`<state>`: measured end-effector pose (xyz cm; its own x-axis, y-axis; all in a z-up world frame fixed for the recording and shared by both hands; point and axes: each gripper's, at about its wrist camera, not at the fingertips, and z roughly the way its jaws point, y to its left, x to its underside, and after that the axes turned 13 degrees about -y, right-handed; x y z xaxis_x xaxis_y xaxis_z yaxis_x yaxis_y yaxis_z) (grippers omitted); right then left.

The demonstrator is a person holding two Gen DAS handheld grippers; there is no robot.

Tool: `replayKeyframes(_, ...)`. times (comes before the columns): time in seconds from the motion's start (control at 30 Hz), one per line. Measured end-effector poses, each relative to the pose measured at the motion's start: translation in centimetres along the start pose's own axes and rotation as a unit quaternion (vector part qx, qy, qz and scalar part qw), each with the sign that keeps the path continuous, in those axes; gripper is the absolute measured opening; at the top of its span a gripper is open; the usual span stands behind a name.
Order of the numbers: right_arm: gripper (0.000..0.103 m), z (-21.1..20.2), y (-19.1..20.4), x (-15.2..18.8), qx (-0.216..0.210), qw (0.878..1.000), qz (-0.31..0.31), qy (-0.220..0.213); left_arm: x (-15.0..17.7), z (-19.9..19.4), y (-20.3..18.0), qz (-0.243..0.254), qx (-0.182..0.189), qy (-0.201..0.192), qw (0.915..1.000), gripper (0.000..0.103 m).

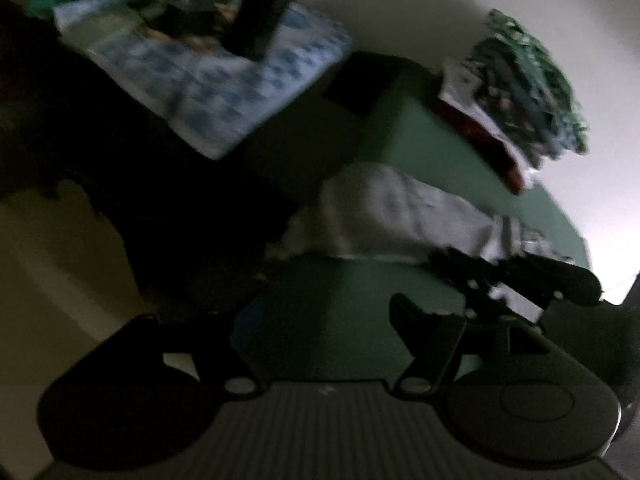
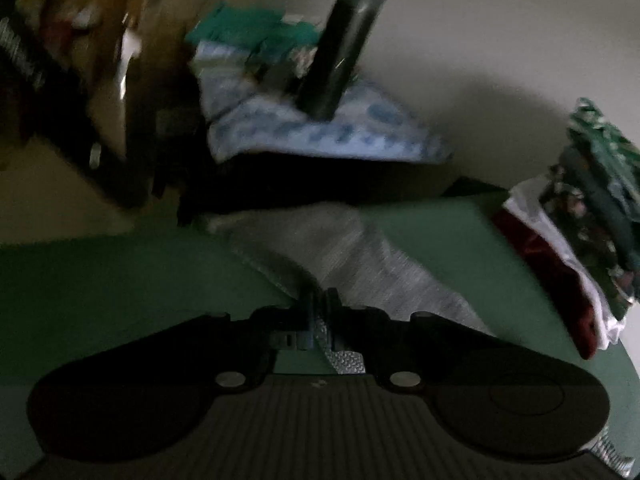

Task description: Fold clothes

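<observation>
Two views, both dim and motion-blurred. Left wrist view: left gripper [image 1: 320, 312] has its fingers apart, nothing between them, just bare green tabletop [image 1: 408, 136]. Grey garment [image 1: 392, 212] lies crumpled at frame centre, just beyond the fingers, not touching them. Right gripper [image 1: 516, 272] shows at right of centre, lying across the garment's right end; contact can't be read from here. Stack of folded clothes [image 1: 524, 88] sits upper right at the table edge, green patterned piece on top, white and dark red layers below. Blue-and-white patterned cloth [image 1: 224, 76] is upper left, with a dark post [image 1: 268, 8] rising in front of it. Right wrist view: right gripper [image 2: 320, 300] is at lower centre, fingers together and clamped on a fold of the grey garment [image 2: 344, 248]; fabric runs from the fingertips up toward centre frame, spread over the green tabletop [image 2: 120, 280]. Stack of folded clothes [image 2: 588, 224] is at the right edge, well apart from the garment. Blue-and-white patterned cloth [image 2: 320, 132] is upper centre behind the garment, dark post [image 2: 344, 48] standing at it. Upper left is dark clutter, too blurred to identify.
</observation>
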<state>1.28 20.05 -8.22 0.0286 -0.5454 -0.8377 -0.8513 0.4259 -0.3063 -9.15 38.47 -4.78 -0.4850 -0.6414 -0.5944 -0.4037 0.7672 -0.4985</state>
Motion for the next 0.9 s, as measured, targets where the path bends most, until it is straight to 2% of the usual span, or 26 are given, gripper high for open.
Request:
replayKeyframes(0.2, 0.004, -2.8, -2.0, -0.5, 0.018, 0.997, 0.069, -0.041, 0.4, 3.4, -1.6, -0.069, 0.072, 0.040, 0.9943, 0.073)
replayKeyframes(0.37, 0.004, -3.4, -2.0, 0.0, 0.023, 0.996, 0.072, -0.045, -0.1, 5.1, -2.3, -0.078, 0.083, 0.008, 0.9935, 0.080)
replayKeyframes(0.47, 0.003, -3.8, -2.0, 0.4, 0.027, 0.996, 0.076, -0.040, -0.2, 6.1, -1.5, -0.116, 0.099, 0.009, 0.9882, 0.083)
replayKeyframes(0.67, 0.002, -4.1, -1.9, 0.8, 0.029, 0.995, 0.088, -0.034, -0.5, 6.6, -0.7, -0.171, 0.101, -0.019, 0.9799, 0.083)
replayKeyframes(0.77, 0.001, -4.1, -1.8, 0.9, 0.028, 0.995, 0.094, -0.032, -0.9, 6.9, -0.2, -0.190, 0.093, -0.026, 0.9770, 0.072)
replayKeyframes(0.83, 0.001, -4.1, -1.6, 1.0, 0.027, 0.994, 0.098, -0.031, -1.3, 6.9, 0.2, -0.195, 0.088, -0.031, 0.9763, 0.050)
replayKeyframes(0.9, 0.001, -4.0, -1.5, 1.1, 0.027, 0.994, 0.104, -0.028, -1.7, 6.7, 0.4, -0.190, 0.083, -0.037, 0.9775, 0.038)
